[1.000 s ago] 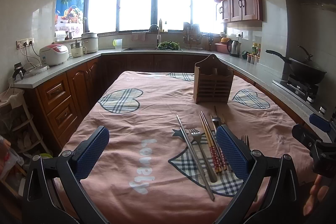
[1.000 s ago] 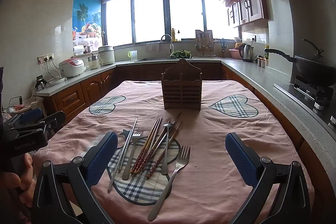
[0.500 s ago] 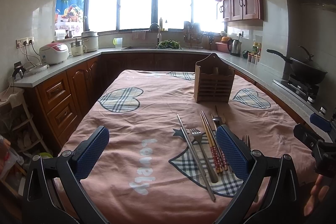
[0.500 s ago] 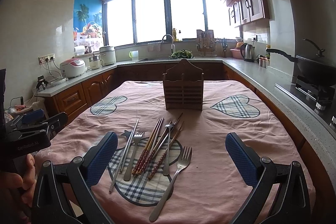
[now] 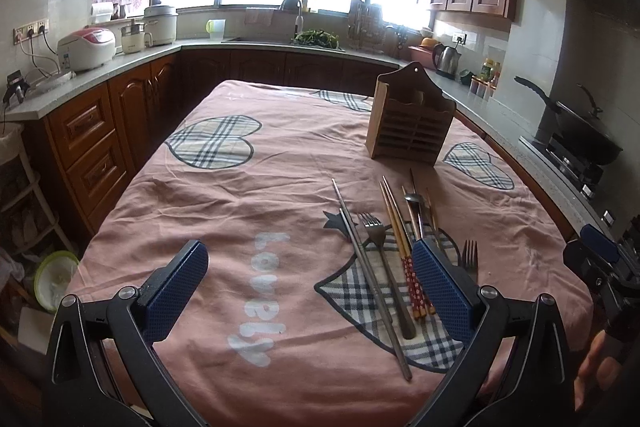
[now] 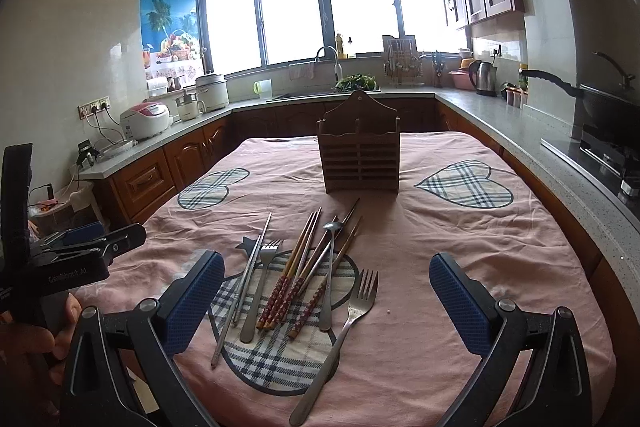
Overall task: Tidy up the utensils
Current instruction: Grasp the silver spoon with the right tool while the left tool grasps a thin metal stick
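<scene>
Since a second ago my left gripper (image 5: 308, 287) has tipped downward and nearer the desk (image 5: 200, 227); its fingers stay spread wide, holding nothing. My right gripper (image 6: 326, 297) hovers likewise wide apart and empty. Between them, near the desk's front edge, lie forks (image 6: 352, 311), chopsticks (image 6: 294, 273) and a spoon (image 6: 329, 267). Farther back, mid-desk, stands the wooden holder (image 6: 360, 159), upright.

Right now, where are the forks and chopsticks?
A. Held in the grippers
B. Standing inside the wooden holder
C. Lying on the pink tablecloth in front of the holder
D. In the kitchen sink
C: the forks and chopsticks lie flat on the pink tablecloth, in front of the wooden holder; both grippers are open and empty.
</scene>
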`<state>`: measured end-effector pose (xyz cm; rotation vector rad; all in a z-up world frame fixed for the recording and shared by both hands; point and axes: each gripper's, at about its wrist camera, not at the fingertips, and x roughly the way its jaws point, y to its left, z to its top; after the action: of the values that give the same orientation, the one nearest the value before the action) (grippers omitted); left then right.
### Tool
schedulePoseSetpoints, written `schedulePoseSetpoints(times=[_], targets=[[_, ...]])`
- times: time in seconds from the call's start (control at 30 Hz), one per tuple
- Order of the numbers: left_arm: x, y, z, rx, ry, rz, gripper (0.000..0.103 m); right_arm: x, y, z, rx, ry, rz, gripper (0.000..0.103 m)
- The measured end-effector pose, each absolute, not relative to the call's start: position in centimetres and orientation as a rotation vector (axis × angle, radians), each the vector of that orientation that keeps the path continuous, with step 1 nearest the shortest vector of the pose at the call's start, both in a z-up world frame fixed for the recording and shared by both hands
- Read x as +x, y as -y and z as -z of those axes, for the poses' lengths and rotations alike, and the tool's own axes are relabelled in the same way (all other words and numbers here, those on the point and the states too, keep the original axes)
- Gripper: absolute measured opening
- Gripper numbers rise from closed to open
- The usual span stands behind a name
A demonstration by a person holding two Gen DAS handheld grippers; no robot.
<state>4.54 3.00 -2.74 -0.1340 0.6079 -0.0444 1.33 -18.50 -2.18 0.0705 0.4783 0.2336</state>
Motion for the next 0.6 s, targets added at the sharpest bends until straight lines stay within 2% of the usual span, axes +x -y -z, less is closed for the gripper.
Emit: schedulePoseSetpoints(times=[0.13,0.2,0.37,0.47,0.6], targets=[[7.7,-3.5,3.9,-0.151,-0.689,0.061,0.103,3.8,18.4,3.0,0.09,-0.547,-0.272,0.102],[9.4,-3.4,4.3,-0.148,-0.722,0.067,0.103,5.3,18.4,3.5,0.101,-0.58,-0.29,0.097],[12.9,-3.1,5.0,-0.147,-0.782,0.09,0.097,9.3,18.0,5.1,0.12,-0.68,-0.324,0.069],[14.9,-2.7,5.4,-0.133,-0.816,0.098,0.092,11.7,17.6,6.3,0.116,-0.734,-0.326,0.056],[17.3,-2.2,6.3,-0.116,-0.859,0.108,0.087,14.4,17.4,7.5,0.123,-0.797,-0.344,0.046]])
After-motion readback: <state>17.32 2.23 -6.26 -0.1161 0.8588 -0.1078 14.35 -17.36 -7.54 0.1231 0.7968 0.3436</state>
